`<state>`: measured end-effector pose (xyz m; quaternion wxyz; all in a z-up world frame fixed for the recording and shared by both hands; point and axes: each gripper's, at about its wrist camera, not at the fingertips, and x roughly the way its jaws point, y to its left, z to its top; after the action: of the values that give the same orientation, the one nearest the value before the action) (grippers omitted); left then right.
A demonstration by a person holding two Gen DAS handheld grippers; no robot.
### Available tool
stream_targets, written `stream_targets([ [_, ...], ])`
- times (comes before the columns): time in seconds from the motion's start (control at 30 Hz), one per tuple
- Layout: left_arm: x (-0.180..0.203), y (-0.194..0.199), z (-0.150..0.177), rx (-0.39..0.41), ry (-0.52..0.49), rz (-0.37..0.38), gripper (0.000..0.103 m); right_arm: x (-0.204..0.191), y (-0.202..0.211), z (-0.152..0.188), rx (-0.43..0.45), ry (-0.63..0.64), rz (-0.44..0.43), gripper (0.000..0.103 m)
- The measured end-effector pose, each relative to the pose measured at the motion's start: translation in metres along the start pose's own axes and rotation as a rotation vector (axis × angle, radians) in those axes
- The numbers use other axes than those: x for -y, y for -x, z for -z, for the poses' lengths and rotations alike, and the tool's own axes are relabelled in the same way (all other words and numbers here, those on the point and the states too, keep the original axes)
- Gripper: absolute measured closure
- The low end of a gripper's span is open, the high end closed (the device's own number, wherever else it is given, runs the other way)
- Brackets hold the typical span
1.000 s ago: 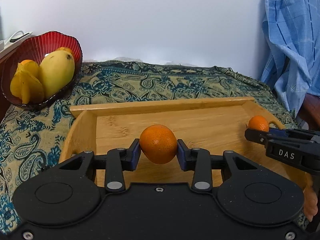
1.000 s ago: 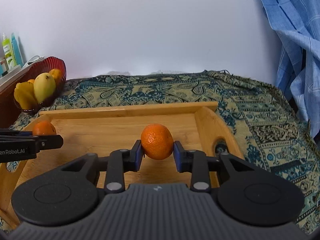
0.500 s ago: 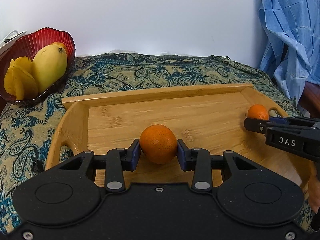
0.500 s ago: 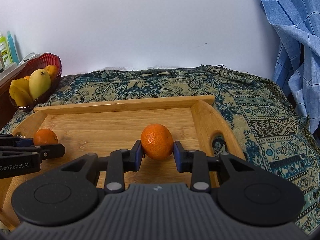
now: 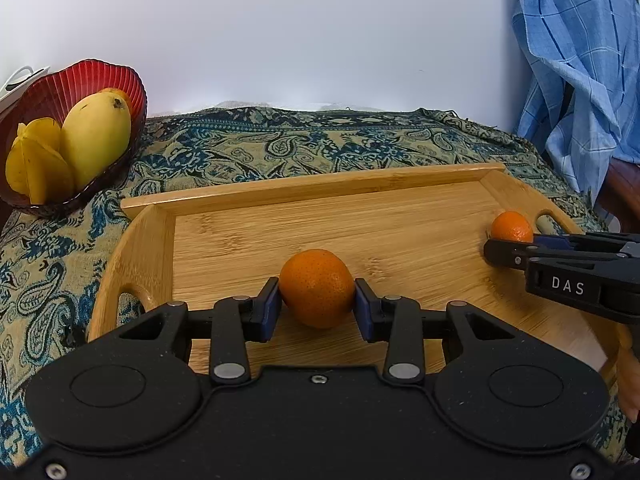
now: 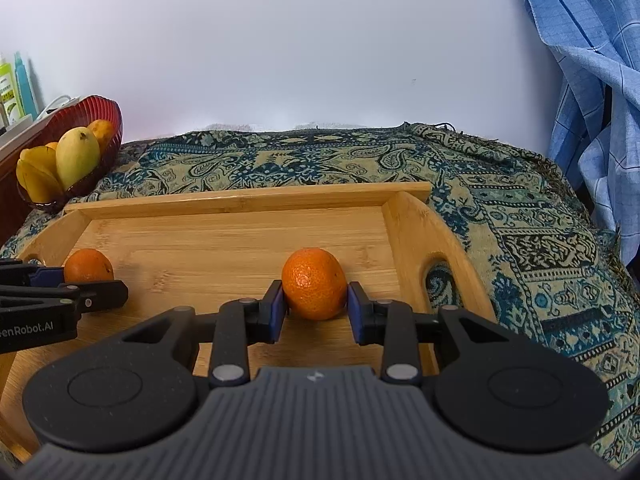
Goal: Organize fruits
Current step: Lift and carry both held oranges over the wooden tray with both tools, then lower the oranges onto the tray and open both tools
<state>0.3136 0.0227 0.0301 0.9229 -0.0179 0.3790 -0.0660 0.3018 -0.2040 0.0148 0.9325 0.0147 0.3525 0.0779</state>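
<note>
Nearest the left wrist camera, left gripper (image 5: pixel 316 306) clamped on an orange (image 5: pixel 316 287), blue pads (image 5: pixel 269 305) pressed against both its sides, jaws at about the fruit's width, low over the left half of the wooden tray (image 5: pixel 304 190). Off to the right there, right gripper (image 5: pixel 490 249), seen side-on with a second orange (image 5: pixel 512 227) at its tip beside the tray's right handle slot. Nearest the right wrist camera, right gripper (image 6: pixel 316 307) likewise closed around second orange (image 6: pixel 314 283), pads touching each side, above the tray (image 6: pixel 248 202) floor near its right end wall. Beneath the tray, paisley cloth (image 5: pixel 256 148). Farther back left, red bowl (image 5: pixel 86 76) with a mango (image 5: pixel 96 134) and starfruit (image 5: pixel 34 170). Far right, hanging blue checked cloth (image 5: pixel 576 60).
</note>
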Motion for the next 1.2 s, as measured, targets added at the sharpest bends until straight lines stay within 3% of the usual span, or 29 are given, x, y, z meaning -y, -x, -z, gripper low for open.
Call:
stream_targets([
  [0.47, -0.0012, 0.0006, -0.0012, 0.0, 0.006, 0.004, 0.063, 0.0005, -0.0003, -0.0007, 0.0, 0.001, -0.002, 0.064],
  [0.87, -0.002, -0.0008, -0.0007, -0.003, -0.009, -0.02, 0.052, 0.0, 0.0014, -0.0006, -0.002, -0.001, -0.007, 0.057],
  [1.0, -0.0032, -0.0014, -0.0007, -0.004, -0.009, -0.029, 0.039, 0.0004, 0.0019, -0.0005, -0.003, -0.004, -0.01, 0.057],
  [1.2, -0.004, 0.0, -0.0008, 0.0, -0.011, -0.037, 0.027, 0.0011, 0.0056, -0.0012, 0.014, -0.002, -0.009, 0.043],
])
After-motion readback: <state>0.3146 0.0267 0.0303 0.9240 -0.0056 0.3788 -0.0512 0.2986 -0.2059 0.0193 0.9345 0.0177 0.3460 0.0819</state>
